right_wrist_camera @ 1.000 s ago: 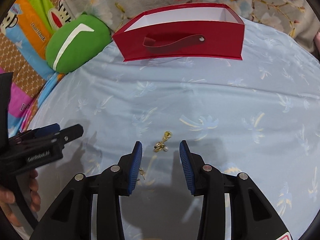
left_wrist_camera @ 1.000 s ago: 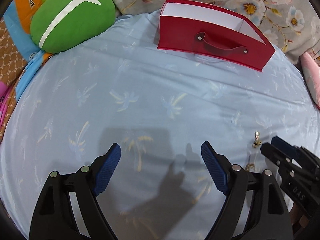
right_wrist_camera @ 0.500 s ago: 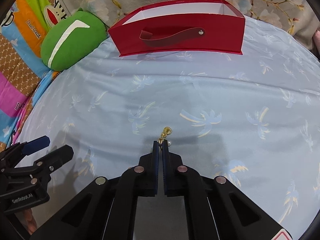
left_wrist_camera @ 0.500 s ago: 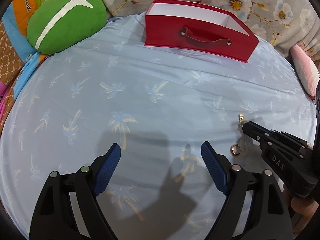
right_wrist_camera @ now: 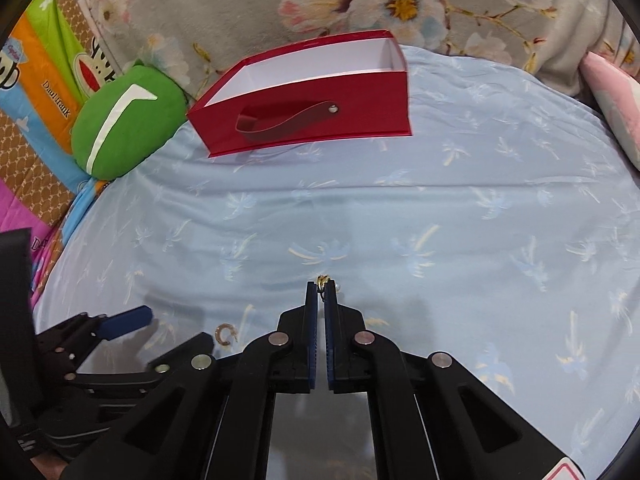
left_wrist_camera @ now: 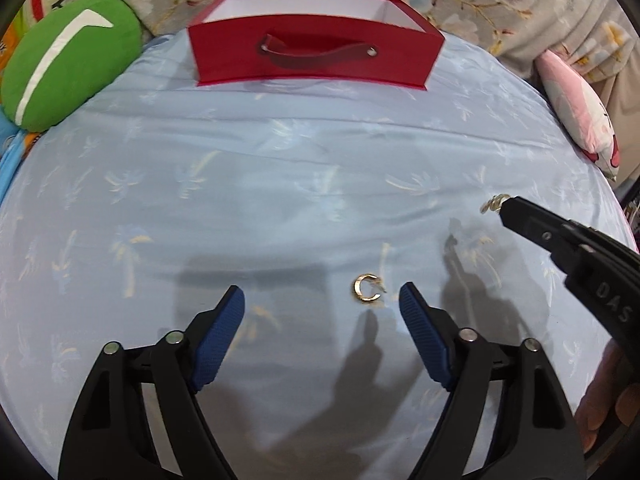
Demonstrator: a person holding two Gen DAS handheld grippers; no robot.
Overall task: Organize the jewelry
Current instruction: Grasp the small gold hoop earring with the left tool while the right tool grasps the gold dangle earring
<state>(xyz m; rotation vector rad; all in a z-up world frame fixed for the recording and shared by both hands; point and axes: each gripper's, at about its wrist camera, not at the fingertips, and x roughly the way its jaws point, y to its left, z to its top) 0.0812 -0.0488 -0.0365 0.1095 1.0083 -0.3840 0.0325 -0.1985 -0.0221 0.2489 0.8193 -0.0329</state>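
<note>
My right gripper (right_wrist_camera: pixel 321 286) is shut on a small gold earring (right_wrist_camera: pixel 323 280) and holds it above the blue sheet; it also shows in the left wrist view (left_wrist_camera: pixel 505 205) with the earring (left_wrist_camera: pixel 493 202) at its tip. My left gripper (left_wrist_camera: pixel 322 300) is open. A gold C-shaped earring (left_wrist_camera: pixel 367 288) lies on the sheet between its fingertips, nearer the right finger; it also shows in the right wrist view (right_wrist_camera: pixel 224 334). An open red box (left_wrist_camera: pixel 316 52) with a strap handle stands at the far side, also in the right wrist view (right_wrist_camera: pixel 304 100).
A green cushion (left_wrist_camera: pixel 68 72) lies at the far left. A pink pillow (left_wrist_camera: pixel 580 124) lies at the right edge. A floral blanket (right_wrist_camera: pixel 400 0) lies behind the box. The blue palm-print sheet (right_wrist_camera: pixel 440 220) covers the bed.
My right gripper closed on the gold earring and lifted it off the sheet. My left gripper moved right, so the C-shaped earring now lies between its fingers.
</note>
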